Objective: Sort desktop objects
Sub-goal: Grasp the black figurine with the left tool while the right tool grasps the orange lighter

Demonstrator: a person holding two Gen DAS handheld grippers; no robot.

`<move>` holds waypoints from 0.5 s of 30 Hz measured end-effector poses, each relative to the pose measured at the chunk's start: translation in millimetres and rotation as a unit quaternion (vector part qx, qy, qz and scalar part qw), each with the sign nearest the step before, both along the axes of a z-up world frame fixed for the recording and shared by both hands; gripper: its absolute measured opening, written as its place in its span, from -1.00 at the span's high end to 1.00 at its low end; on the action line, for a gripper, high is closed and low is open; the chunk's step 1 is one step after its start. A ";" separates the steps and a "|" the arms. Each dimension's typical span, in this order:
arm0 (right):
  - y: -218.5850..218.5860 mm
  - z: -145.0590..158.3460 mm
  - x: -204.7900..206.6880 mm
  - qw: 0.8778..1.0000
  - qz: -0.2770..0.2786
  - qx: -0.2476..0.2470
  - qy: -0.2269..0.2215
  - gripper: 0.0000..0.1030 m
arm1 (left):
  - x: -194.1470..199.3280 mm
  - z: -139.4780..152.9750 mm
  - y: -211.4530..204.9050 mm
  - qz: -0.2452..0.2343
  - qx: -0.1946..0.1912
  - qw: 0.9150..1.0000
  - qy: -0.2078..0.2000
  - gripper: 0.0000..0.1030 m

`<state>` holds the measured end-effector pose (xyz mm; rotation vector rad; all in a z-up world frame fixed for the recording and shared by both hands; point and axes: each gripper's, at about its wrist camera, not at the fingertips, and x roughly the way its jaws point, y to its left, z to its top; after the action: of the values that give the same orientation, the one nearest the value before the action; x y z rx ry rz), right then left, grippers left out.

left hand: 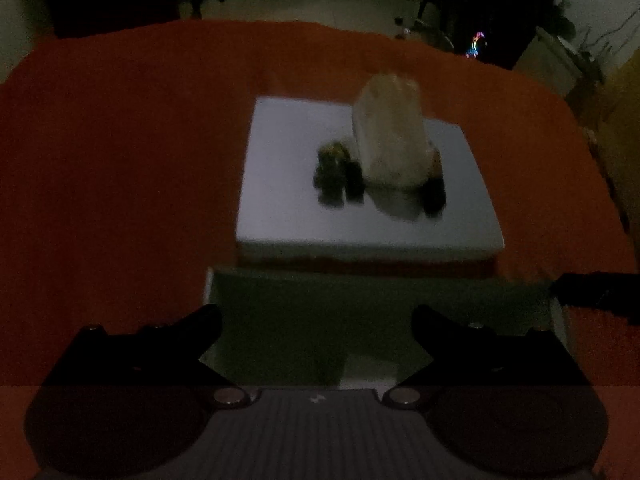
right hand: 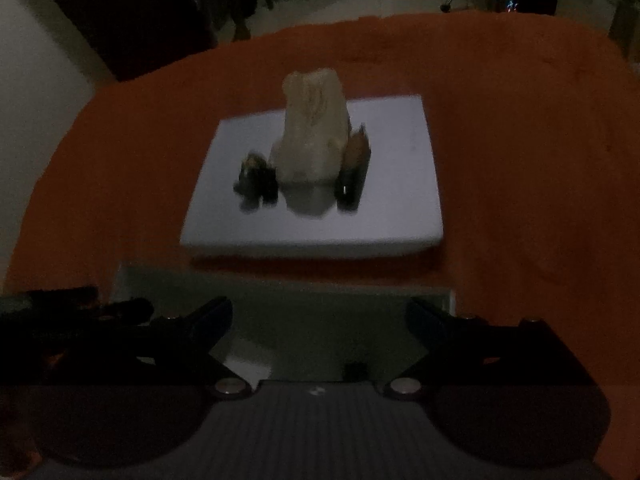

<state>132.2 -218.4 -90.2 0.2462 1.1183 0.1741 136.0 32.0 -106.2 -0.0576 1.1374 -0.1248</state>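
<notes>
Two dim wrist views look down on one orange cloth (left hand: 120,140), which fills most of each frame, with dark room clutter along the top edge. At the centre of both views lies a white box (left hand: 280,200), flat on the cloth, its near edge facing the cameras. Below it, in the lower middle of each frame, sits a darker greenish tray (left hand: 360,312) with pale rims, just beside the box but apart from it by a thin strip of cloth. On the box stands a pale lump (left hand: 390,132), upright and blurred, a little right of centre in the left view and near the middle in the right view. At its left foot lies a small dark cluster (left hand: 334,172); at its right foot a dark, slim piece (left hand: 434,190) leans against it, brownish on top. What these small things are cannot be told in the blur. The left gripper (left hand: 316,320) fills the bottom of its own frame, fingers spread wide over the tray with nothing between them. The right gripper (right hand: 320,312) likewise stands wide apart and empty above the tray; the left one's black tip shows at the lower left of the right view.
</notes>
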 end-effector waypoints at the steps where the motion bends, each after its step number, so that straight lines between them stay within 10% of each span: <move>1: -2.3 4.1 5.4 1.000 -0.005 0.003 -0.005 -0.92 | 6.0 3.1 1.5 -0.001 0.001 1.000 -0.006 -1.00; 15: -31.1 -7.9 97.4 1.000 -0.016 -0.014 0.006 -0.95 | 85.9 -4.4 1.4 -0.011 0.019 1.000 0.000 -1.00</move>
<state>229.6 -249.5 -98.1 0.2416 1.1272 0.1285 222.0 33.4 -110.6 -0.0124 1.1398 -0.1228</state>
